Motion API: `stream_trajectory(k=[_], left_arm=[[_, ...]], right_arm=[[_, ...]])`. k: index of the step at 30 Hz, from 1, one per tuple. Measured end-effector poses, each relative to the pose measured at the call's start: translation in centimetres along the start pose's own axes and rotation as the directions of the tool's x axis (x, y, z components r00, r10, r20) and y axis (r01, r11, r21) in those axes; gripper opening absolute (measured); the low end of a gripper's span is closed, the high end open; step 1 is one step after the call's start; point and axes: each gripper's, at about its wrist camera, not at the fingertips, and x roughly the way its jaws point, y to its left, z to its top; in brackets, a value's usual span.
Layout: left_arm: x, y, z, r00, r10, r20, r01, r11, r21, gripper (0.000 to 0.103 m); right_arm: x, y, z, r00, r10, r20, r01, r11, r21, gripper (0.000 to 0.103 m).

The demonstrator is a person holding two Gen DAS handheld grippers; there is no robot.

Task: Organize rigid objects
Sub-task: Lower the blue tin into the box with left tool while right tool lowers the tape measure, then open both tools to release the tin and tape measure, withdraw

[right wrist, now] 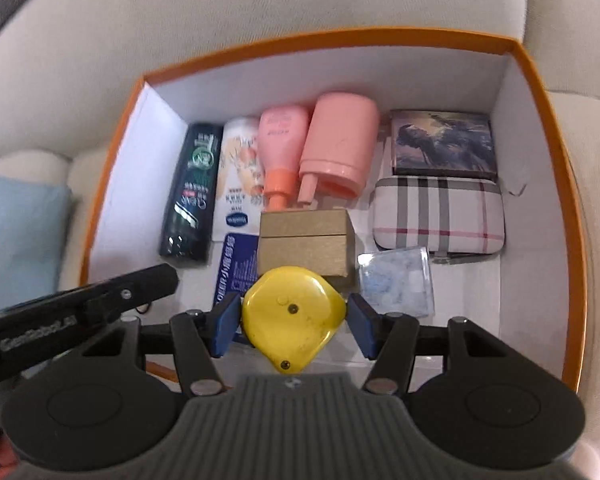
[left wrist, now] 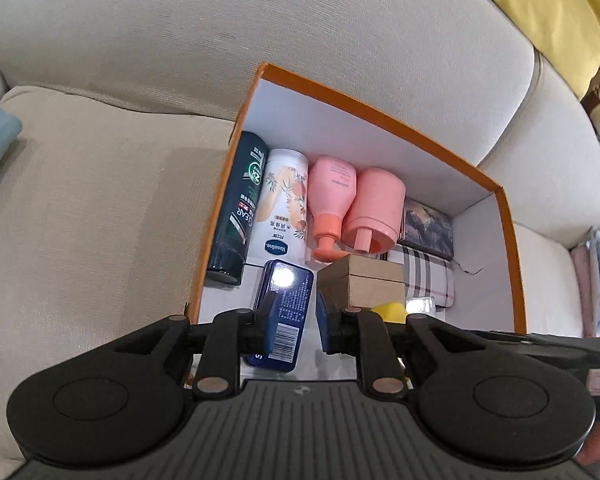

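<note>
Left: left gripper (left wrist: pixel 296 314), fingers slightly parted and pinching nothing, hung over the blue tin (left wrist: pixel 290 320), which lay flat on the floor of the orange box (right wrist: pixel 560 168). Centre: right gripper (right wrist: pixel 294 322), pads pressed on both sides of the yellow tape measure (right wrist: pixel 288 332), held it above the box's near edge, just in front of the brown cardboard box (right wrist: pixel 304 240). Right: clear packet (right wrist: pixel 396 284) and plaid case (right wrist: pixel 436 216), with bare floor nearer the right wall. The placement probably called for lowering the tape measure onto bare floor before releasing, clear of the left gripper
</note>
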Motion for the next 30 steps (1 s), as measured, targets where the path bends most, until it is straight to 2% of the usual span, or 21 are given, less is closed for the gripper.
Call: stream_trajectory(k=[4, 7, 9, 15, 18, 26, 30], left_arm=[[-0.3, 0.6, -0.2, 0.999, -0.031, 0.014, 0.031, 0.999, -0.008, 0.022], [-0.5, 0.9, -0.4, 0.999, -0.031, 0.029, 0.032, 1.000, -0.001, 0.022], [-0.5, 1.2, -0.5, 0.999, -0.042, 0.029, 0.042, 0.999, -0.009, 0.022], [-1.0, 1.7, -0.8, 0.997, -0.061, 0.043, 0.062, 0.998, -0.017, 0.022], [-1.2, 1.7, -1.0, 0.997, -0.066, 0.045, 0.066, 0.998, -0.020, 0.023], [-2.6, 0.9, -2.0, 0.996, -0.065, 0.060, 0.066, 0.998, -0.018, 0.023], [-4.3, -0.3, -2.6, 0.992, -0.051, 0.117, 0.051, 0.999, 0.009, 0.024]], right_arm=[[1.4, 1.1, 0.4, 0.996, -0.064, -0.054, 0.064, 0.998, -0.004, 0.059], [2.9, 1.4, 0.0, 0.991, -0.051, -0.121, 0.053, 0.999, 0.010, 0.058], [3.7, 2.0, -0.5, 0.988, -0.090, -0.127, 0.088, 0.996, -0.020, 0.058], [3.9, 2.5, -1.2, 0.982, -0.172, -0.077, 0.168, 0.985, -0.047, 0.058], [3.2, 2.9, -1.2, 0.982, -0.184, -0.031, 0.182, 0.981, -0.074, 0.056], [0.1, 2.6, -1.4, 0.985, -0.169, 0.026, 0.169, 0.985, -0.038, 0.056], [-1.6, 3.0, -1.8, 0.984, -0.152, 0.090, 0.155, 0.988, -0.028, 0.056]])
